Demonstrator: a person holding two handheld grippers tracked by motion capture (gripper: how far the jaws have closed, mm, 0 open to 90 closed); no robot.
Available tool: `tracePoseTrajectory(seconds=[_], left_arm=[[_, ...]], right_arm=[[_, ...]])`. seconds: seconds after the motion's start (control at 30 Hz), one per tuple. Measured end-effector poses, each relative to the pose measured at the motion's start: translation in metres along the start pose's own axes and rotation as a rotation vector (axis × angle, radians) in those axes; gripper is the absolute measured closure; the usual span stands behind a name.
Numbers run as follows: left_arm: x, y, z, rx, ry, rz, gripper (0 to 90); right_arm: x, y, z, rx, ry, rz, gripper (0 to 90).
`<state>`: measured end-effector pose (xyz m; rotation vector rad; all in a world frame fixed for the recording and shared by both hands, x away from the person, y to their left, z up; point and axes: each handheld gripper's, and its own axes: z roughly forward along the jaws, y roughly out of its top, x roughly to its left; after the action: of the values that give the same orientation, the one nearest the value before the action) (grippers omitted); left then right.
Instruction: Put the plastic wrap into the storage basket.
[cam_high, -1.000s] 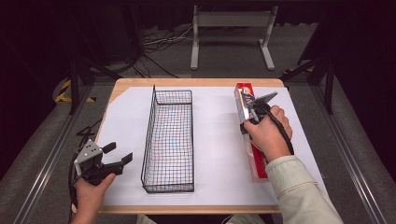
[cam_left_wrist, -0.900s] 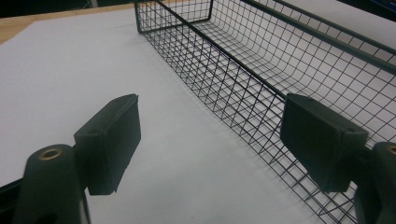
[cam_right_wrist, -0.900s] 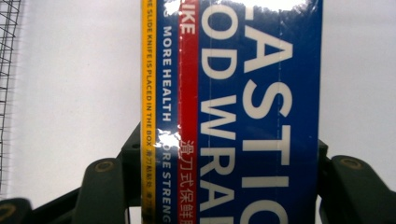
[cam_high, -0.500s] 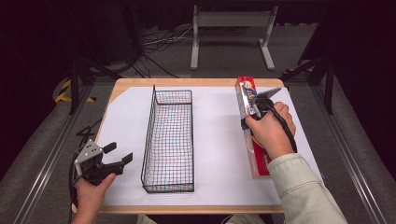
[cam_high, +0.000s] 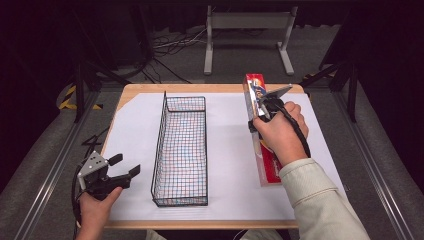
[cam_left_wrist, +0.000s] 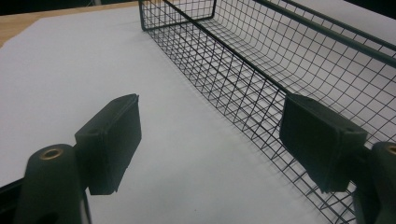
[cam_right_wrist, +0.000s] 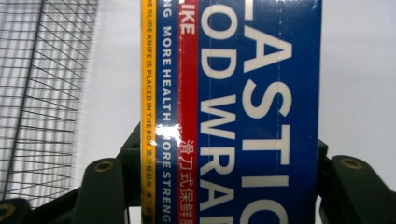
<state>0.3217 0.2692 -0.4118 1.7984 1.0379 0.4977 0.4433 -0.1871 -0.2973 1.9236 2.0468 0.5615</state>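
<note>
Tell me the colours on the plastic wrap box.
Blue with white lettering, plus red and yellow stripes on the plastic wrap box; clearest in the right gripper view.

Your left gripper (cam_high: 122, 172) sat low near you, its jaws spread wide. Your right gripper (cam_high: 260, 120) reached forward, jaws clamped, sleeve trailing back.

You worked at a wooden table (cam_high: 131, 91) covered by a white sheet (cam_high: 227, 150), which stood on grey carpeted floor (cam_high: 45, 175). Behind it a pale metal stand (cam_high: 247, 22) rose out of a dark room (the back wall was lost in shadow), with cables (cam_high: 165, 47) tangled on the floor and yellow-black tape (cam_high: 67, 97) at the left.
</note>
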Motion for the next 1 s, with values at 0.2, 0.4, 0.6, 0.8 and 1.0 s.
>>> tracePoseTrajectory(seconds=[0.2, 0.4, 0.6, 0.8, 1.0], left_arm=[[0.0, 0.0, 0.0, -0.001, 0.004, 0.003, 21.8], [-0.001, 0.001, 0.003, 0.001, 0.005, 0.009, 22.0], [-0.002, 0.003, 0.005, 0.0, -0.001, 0.014, 22.0], [-0.001, 0.006, 0.009, 0.003, -0.007, 0.012, 22.1], [-0.001, 0.009, 0.014, -0.006, -0.018, 0.014, 22.2]], right_arm=[[0.021, 0.007, -0.004, -0.005, 0.024, -0.002, 40.7], [0.041, 0.012, -0.008, -0.003, 0.047, 0.023, 40.7], [0.055, 0.016, -0.011, 0.0, 0.041, 0.027, 40.6], [0.069, 0.022, -0.012, 0.002, 0.052, 0.046, 40.6], [0.08, 0.027, -0.012, -0.002, 0.054, 0.07, 40.6]])
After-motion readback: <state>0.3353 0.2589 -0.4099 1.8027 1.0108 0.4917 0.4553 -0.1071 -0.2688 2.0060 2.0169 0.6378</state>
